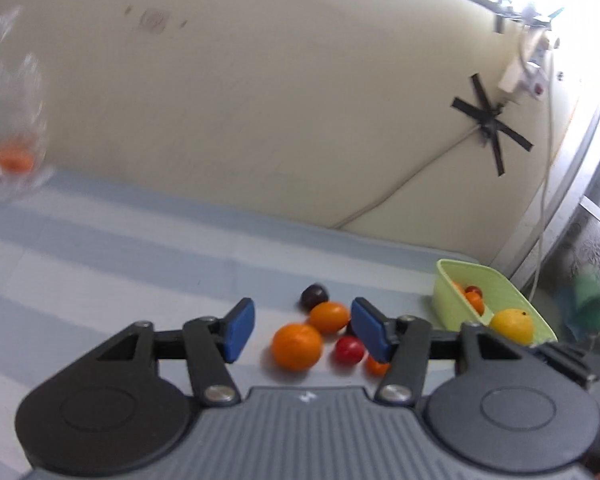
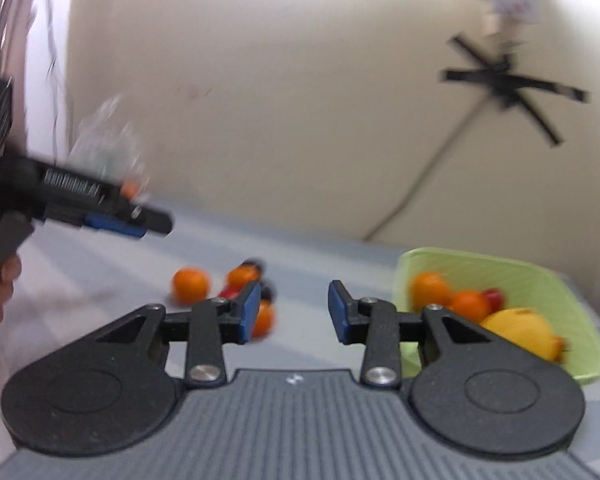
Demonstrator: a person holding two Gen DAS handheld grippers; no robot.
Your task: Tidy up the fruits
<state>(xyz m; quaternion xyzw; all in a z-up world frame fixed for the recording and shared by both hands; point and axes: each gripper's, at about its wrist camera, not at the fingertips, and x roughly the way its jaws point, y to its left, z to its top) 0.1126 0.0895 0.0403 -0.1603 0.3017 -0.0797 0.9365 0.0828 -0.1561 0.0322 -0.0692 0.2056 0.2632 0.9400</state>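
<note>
1. Several loose fruits (image 1: 296, 346) lay mid-table, awaiting sorting into the green bin (image 1: 500, 284) near the table's right edge
2. Left gripper (image 1: 302, 330) and right gripper (image 2: 292, 310) hovered parted, empty, ready to pick

Left wrist view: I look forward along the left gripper (image 1: 303, 330), tilted down over the striped cloth (image 1: 100, 248) toward the cream wall (image 1: 260, 100), close above the loose fruit (image 1: 297, 346).
Right wrist view: I look the same way along the right gripper (image 2: 294, 308), low and near, with the green tub (image 2: 512, 276) just right of the fingers.
Shared: fruit pile, tub, black tape cross (image 1: 490, 120), wall.
Cross-sight: the right view catches the left gripper at its left edge.
</note>
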